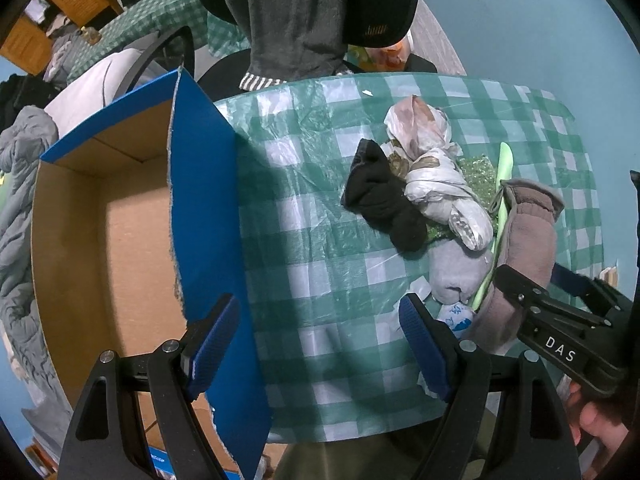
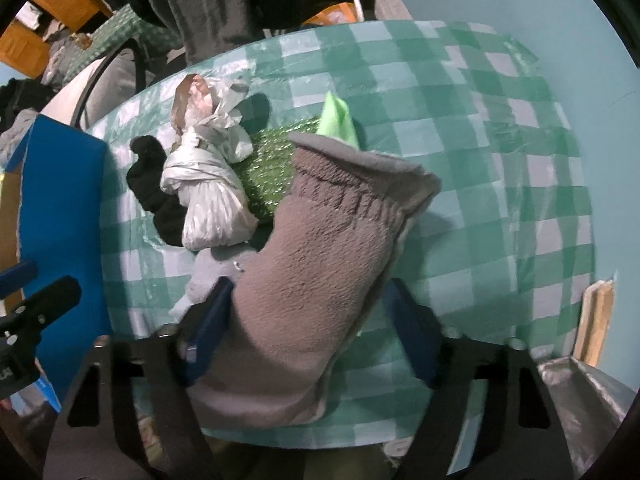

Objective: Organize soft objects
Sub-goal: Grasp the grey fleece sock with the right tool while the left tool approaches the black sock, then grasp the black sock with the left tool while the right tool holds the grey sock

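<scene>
We see the right claw [image 2: 308,320] straddling the toe end of the brown fleece sock [image 2: 320,248], jaws apart, the near pad touching; its long axis runs away from the claw. The left claw [image 1: 320,344], wide apart, hangs beside over bare worktop [image 1: 320,240].

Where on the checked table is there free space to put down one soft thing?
Bare checked cloth lies between the blue box flap and the black sock, and at the table's right side. The pile around the brown fleece mitten is crowded.
</scene>
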